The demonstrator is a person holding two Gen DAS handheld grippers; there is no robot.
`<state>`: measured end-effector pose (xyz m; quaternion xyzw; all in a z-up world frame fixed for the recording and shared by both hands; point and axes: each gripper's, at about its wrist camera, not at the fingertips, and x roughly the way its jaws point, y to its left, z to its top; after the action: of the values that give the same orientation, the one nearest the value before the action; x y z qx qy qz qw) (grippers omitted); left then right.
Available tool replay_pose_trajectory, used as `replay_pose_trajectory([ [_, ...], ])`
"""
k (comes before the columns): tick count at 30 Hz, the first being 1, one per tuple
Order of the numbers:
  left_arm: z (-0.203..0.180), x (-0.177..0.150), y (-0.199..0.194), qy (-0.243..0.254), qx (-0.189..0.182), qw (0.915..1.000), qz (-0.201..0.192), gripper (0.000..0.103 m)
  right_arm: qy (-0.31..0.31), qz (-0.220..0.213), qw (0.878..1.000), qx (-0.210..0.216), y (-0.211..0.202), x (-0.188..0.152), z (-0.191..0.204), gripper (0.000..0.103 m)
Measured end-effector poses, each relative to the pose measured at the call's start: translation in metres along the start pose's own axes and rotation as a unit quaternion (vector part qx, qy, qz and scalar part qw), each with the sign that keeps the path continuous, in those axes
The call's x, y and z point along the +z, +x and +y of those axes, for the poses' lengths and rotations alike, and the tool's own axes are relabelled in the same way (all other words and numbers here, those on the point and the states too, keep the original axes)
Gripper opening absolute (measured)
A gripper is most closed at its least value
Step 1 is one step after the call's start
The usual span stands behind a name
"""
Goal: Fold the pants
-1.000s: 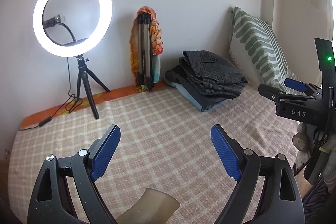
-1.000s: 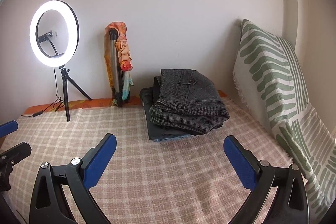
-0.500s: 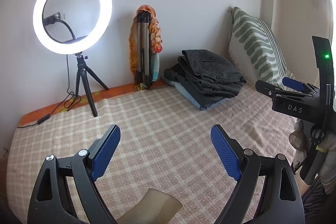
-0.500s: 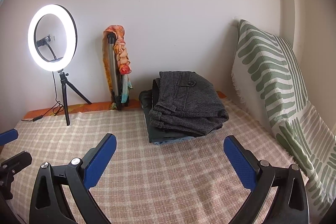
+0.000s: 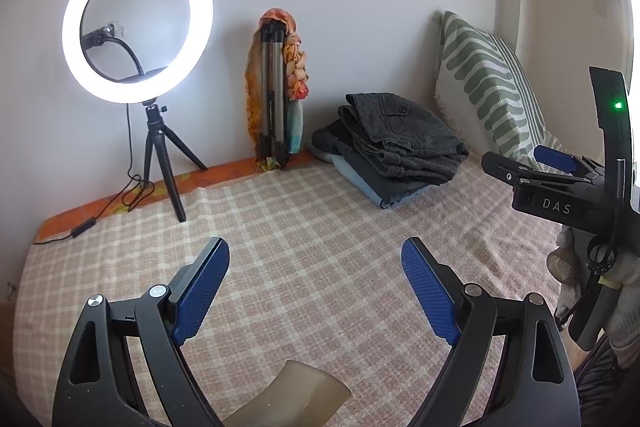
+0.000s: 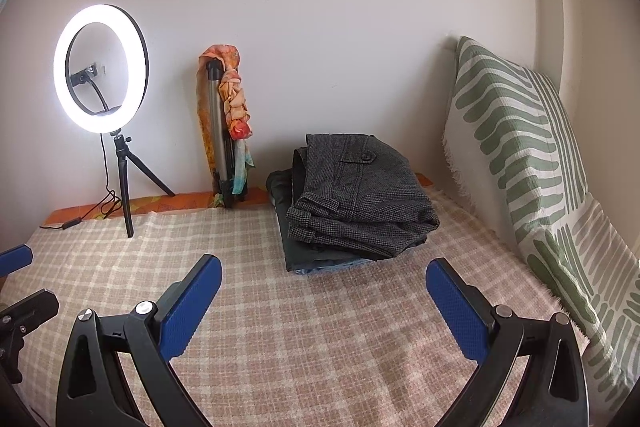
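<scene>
Both grippers hung over the checked blanket [image 6: 320, 327], short of the pants, touching nothing. Left gripper [image 5: 316, 271]: jaws stood wide apart, only bare blanket between the blue pads. Right gripper [image 6: 324, 291]: likewise spread wide, nothing gripped. In the left wrist view the right gripper's body showed at the right edge, held by a gloved hand [image 5: 624, 291].

Landmark: the stack of folded pants [image 6: 356, 199], lying on the blanket at the far side, close to the wall. Top of the stack was a dark grey pair [image 5: 404, 139] with a buttoned pocket flap up; darker and blue denim pieces lay under it.

Just right of the stack, a green-and-white patterned cushion [image 6: 516, 147] leaned upright. Just left of it, a folded tripod [image 6: 220, 131] draped with an orange scarf [image 6: 236, 99] stood against the wall. Farther left of the stack, well apart, a lit ring light [image 5: 138, 23] stood on a small tripod, its cable trailing along the orange edge of the bed.
</scene>
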<state>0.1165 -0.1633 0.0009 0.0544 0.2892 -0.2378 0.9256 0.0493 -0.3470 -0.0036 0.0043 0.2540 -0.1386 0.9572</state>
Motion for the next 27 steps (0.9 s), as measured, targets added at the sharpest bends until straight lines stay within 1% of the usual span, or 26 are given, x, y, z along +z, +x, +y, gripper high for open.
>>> replay_pose_trajectory([
  [27, -0.0014, 0.0011, -0.0028, 0.007, -0.002, 1.0000, -0.002, 0.088, 0.001, 0.000, 1.000, 0.004, 0.0001, 0.0015, 0.0016, 0.103],
])
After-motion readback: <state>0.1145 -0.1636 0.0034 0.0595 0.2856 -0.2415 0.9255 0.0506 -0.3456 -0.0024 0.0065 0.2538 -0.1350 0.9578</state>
